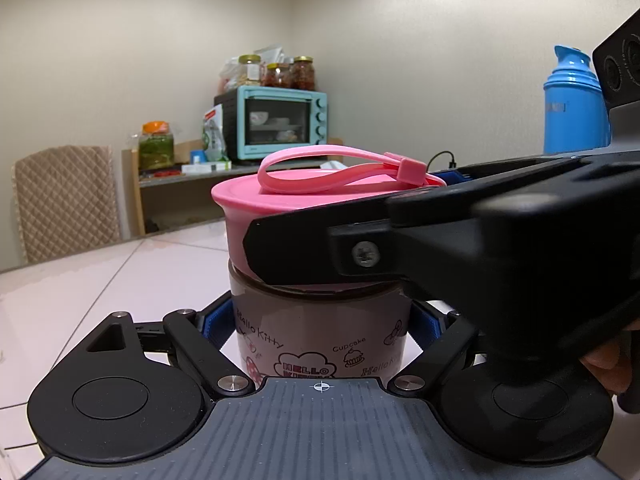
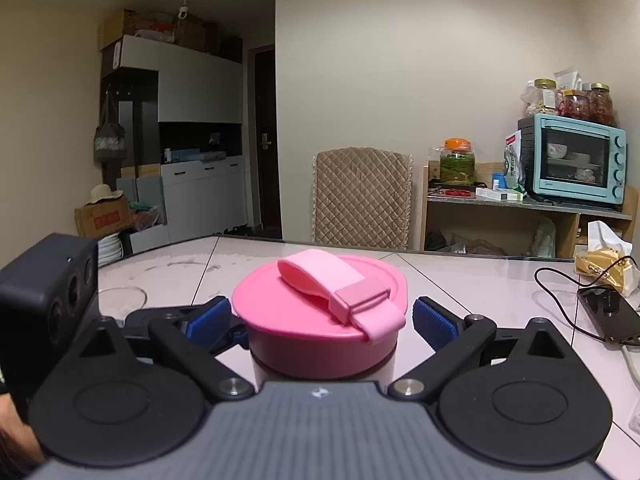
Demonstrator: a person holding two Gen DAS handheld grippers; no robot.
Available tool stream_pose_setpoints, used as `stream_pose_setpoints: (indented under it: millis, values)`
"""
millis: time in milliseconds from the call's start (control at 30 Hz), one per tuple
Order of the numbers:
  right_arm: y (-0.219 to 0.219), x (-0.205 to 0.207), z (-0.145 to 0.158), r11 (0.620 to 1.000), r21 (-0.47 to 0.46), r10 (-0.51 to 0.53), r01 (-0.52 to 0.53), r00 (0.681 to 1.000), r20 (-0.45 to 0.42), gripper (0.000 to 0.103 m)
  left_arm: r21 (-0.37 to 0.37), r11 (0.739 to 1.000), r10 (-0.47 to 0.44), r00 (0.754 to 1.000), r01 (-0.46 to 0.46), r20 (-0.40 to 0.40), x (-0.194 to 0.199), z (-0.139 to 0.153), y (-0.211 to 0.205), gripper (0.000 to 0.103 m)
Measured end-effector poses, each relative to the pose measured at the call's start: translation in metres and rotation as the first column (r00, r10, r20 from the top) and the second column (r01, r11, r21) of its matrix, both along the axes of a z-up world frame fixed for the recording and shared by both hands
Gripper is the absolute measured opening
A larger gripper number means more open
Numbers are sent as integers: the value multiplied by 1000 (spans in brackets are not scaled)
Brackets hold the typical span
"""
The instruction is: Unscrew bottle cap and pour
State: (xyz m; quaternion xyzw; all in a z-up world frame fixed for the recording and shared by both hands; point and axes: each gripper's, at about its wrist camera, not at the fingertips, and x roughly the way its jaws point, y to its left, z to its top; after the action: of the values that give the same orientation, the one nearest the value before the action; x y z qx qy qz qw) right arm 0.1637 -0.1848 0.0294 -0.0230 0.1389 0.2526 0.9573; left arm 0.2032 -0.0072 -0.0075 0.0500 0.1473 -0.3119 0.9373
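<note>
Left hand-held gripper [image 1: 320, 326] clamps the bottle [image 1: 320, 336]; right hand-held gripper [image 2: 322, 316] stands open, half-hiding the pink cap [image 2: 320, 312].

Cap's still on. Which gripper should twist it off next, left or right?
Right. The right gripper already straddles the pink cap, pads open either side. The left gripper is shut on the bottle body below, holding it upright on the table.

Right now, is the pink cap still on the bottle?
On. The pink cap sits level over the bottle; whether it is loosened, cannot tell.
</note>
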Motion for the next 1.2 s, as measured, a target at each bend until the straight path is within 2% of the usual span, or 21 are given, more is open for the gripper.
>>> stream_pose_setpoints:
  millis: [167,267,367,467,533,567,633,667,733,833,933,967,1000,1200]
  values:
    - [2,3,-2,1000,-5,8,-8,1000,-7,86,0,1000,0,1000,0,0,0,0,0,90]
    - [1,4,-2,999,-15,37,-37,999,0,86,-1,1000,0,1000,0,0,0,0,0,90]
    - [-4,9,0,994,-28,102,-102,995,1,85,1,1000,0,1000,0,1,0,0,0,90]
    - [-17,19,2,976,-37,215,-216,976,-12,85,1,1000,0,1000,0,1,-1,0,-1,90]
    - [-30,32,5,941,-46,333,-334,942,-29,85,1,1000,0,1000,0,2,-1,0,-1,90]
    - [-31,34,5,935,-45,350,-351,936,-32,85,1,1000,0,1000,0,1,-1,0,-1,90]
    - [-41,48,8,892,-35,449,-451,892,-53,85,1,1000,0,1000,0,1,-1,0,-1,90]
    - [-42,50,9,881,-35,469,-471,881,-54,85,2,1000,0,1000,0,2,-2,0,-2,90]
    - [-48,60,9,835,-47,547,-549,836,-44,85,2,1000,0,1000,0,2,-1,0,-1,90]
    - [-51,64,9,809,-43,585,-586,810,-37,86,1,1000,0,1000,0,1,-2,0,-1,90]
    - [-50,59,10,825,-35,563,-564,826,-30,87,1,1000,0,1000,0,1,-2,0,-1,90]
    - [-50,56,10,833,-36,552,-553,833,-29,92,1,1000,-1,1000,1,1,-2,0,-1,90]
    - [-49,52,11,854,-38,518,-519,855,-24,100,1,1000,-1,1000,1,1,-2,-1,-1,90]
    - [-47,25,15,942,-37,334,-334,943,-16,100,2,1000,0,1000,0,2,-3,-1,0,90]
